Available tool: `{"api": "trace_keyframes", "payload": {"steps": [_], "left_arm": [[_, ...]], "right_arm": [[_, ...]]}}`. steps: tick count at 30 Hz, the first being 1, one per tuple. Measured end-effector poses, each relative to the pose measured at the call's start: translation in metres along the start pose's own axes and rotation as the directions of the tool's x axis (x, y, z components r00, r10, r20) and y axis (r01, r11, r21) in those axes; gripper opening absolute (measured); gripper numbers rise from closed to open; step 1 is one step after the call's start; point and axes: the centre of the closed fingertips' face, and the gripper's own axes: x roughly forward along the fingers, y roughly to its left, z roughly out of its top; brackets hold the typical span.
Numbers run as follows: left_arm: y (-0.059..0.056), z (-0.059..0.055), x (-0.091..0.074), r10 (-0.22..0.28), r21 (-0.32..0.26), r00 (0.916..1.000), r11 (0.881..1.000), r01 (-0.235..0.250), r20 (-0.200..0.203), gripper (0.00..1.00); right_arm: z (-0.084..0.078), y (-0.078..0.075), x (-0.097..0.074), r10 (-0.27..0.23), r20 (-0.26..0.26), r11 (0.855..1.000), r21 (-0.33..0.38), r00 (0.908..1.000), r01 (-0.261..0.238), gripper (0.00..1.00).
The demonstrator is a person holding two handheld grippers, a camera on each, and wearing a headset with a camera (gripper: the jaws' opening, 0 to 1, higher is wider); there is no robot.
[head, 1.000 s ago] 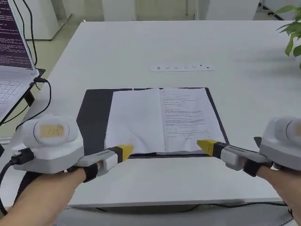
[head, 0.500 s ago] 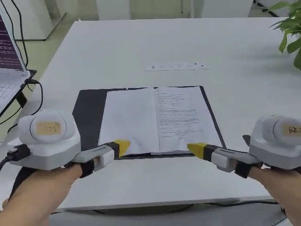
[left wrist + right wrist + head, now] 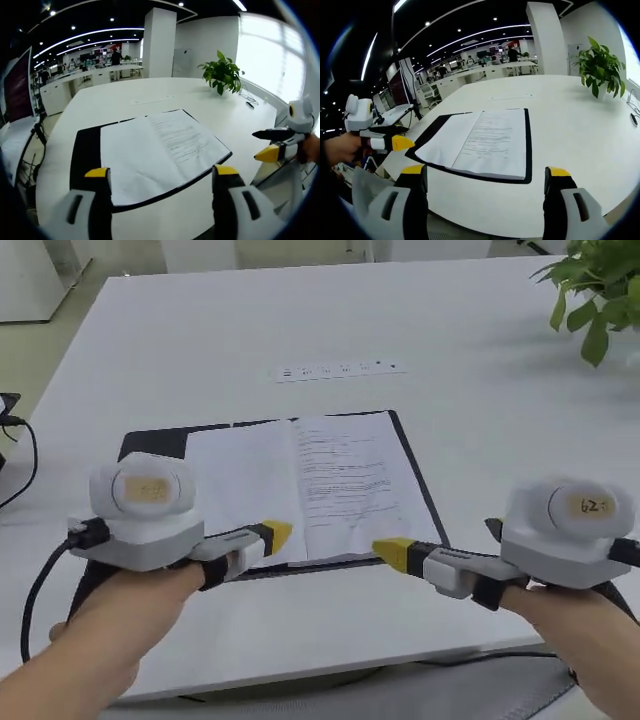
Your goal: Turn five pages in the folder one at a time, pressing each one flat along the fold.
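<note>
Looking down through the headset, I see the folder [image 3: 165, 440] lying open and flat on the white surface [image 3: 480, 390], straight ahead of both grippers. Its fold [image 3: 297, 485] runs away from me, so the long axis points forward, with a blank page [image 3: 240, 490] to the left of it and a printed page [image 3: 350, 480] to the right.

The left gripper [image 3: 278, 533] hangs just short of the folder's near edge, on the blank side and close to the fold. The right gripper [image 3: 392, 552] hangs just short of the same edge, below the printed page. Neither touches paper, as far as I can tell. In the left gripper view its fingers [image 3: 97, 175] stand wide apart with nothing between them, and in the right gripper view the fingers [image 3: 559, 172] are spread the same way, empty.

The right gripper is nearer the printed page, whose free edge lies on the side away from the fold. I judge the coming move is its to make: slide out to the near right corner, pinch 1 sheet alone, and carry it leftward over the fold for the left gripper to press down. Lifting 2 sheets together is the risk. I cannot tell how many of the 5 pages are turned.
</note>
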Motion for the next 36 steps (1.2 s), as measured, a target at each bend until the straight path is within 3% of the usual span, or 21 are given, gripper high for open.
{"api": "trace_keyframes", "payload": {"steps": [11,22,29,36], "left_arm": [[-0.059,0.0,0.052,-0.117,0.059,0.9928,0.991,0.118,-0.028,0.78],[-0.105,-0.01,0.104,-0.198,0.119,0.9784,0.972,0.204,-0.058,0.74],[-0.125,-0.018,0.13,-0.234,0.14,0.9708,0.961,0.239,-0.051,0.71],[-0.142,-0.015,0.147,-0.255,0.146,0.967,0.956,0.254,-0.011,0.68]], "right_arm": [[-0.002,-0.015,-0.002,-0.022,0.013,0.999,0.043,0.9997,0.022,0.94],[-0.007,-0.017,-0.001,-0.012,0.014,0.999,0.046,0.9998,0.012,0.89],[-0.003,-0.021,-0.001,-0.012,0.048,0.997,0.074,0.9988,0.008,0.87],[-0.003,-0.026,-0.002,-0.017,0.059,0.996,0.094,0.9981,0.011,0.87]]}}
